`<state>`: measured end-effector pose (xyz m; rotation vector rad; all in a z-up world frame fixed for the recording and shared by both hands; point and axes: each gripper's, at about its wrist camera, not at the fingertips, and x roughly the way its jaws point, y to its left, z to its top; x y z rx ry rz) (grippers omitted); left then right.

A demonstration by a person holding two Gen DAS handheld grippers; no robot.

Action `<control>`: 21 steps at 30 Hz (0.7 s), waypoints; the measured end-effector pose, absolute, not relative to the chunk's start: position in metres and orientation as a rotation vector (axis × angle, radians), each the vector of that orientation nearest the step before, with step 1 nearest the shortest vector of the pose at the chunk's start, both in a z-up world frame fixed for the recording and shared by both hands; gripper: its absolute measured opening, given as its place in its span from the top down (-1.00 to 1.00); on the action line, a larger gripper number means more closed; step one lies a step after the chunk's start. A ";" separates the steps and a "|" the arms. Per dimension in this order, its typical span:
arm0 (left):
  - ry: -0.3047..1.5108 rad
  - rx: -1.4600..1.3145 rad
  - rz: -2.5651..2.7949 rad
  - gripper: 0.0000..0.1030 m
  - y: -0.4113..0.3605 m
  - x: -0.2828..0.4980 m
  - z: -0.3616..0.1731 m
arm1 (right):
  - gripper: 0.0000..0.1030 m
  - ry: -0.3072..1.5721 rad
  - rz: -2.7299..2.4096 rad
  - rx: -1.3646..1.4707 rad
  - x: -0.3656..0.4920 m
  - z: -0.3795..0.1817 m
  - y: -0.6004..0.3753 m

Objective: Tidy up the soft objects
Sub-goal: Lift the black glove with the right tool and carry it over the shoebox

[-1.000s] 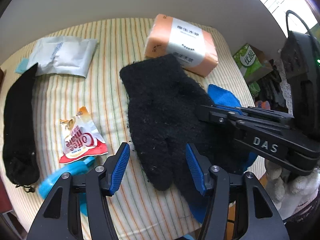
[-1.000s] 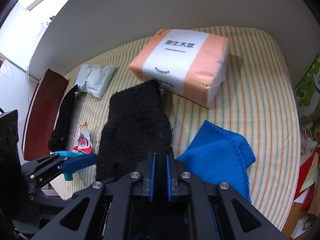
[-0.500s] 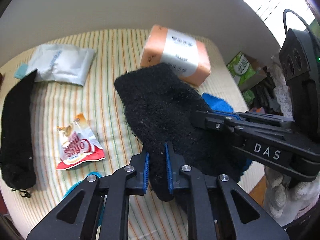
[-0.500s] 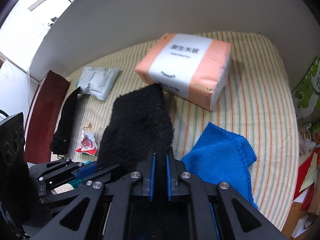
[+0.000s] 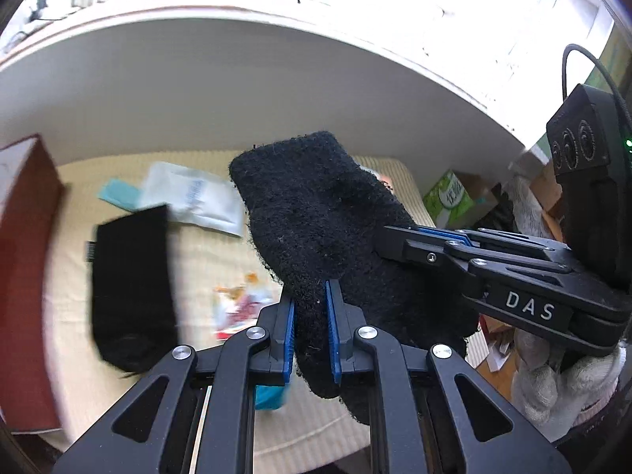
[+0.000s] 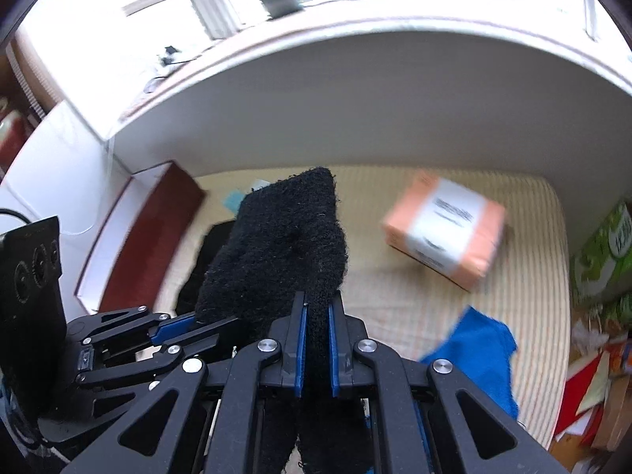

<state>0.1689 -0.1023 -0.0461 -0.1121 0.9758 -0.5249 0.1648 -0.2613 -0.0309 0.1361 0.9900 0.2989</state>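
Note:
A fuzzy black glove point(image 5: 316, 217) point(image 6: 284, 245) hangs in the air above the striped table point(image 5: 197, 245), held by both grippers. My left gripper point(image 5: 310, 328) is shut on its lower edge, blue pads pressing the fabric. From the right, my right gripper point(image 5: 399, 241) point(image 6: 316, 339) is shut on another part of the glove. The left gripper point(image 6: 173, 328) shows at the lower left of the right wrist view. A black sock point(image 5: 130, 284) lies on the table at the left. A blue cloth point(image 6: 474, 351) lies at the right.
An orange tissue pack point(image 6: 446, 233) sits at the table's back right. A white wipes packet point(image 5: 193, 197), a snack wrapper point(image 5: 241, 308) and a teal object point(image 5: 270, 395) also lie on the table. A dark red board point(image 5: 23, 268) stands at the left edge. A white-gloved hand point(image 5: 553, 383) holds the right gripper.
My left gripper closed on the glove's lower edge. Both grippers then rose with the glove, lifting it off the table, and both views tilted up toward the wall and window.

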 end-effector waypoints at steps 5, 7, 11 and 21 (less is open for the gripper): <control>0.925 -0.125 -0.456 0.76 -0.044 0.161 -0.025 | 0.83 0.951 0.385 0.060 0.163 -0.010 -0.200; 0.900 -0.125 -0.414 0.76 -0.017 0.159 -0.017 | 0.83 0.946 0.427 0.045 0.167 -0.005 -0.172; 0.868 -0.141 -0.331 0.76 0.041 0.156 -0.003 | 0.83 0.938 0.508 0.027 0.176 0.003 -0.117; 0.841 -0.145 -0.125 0.76 0.146 0.148 -0.001 | 0.83 0.947 0.650 -0.067 0.190 -0.001 0.019</control>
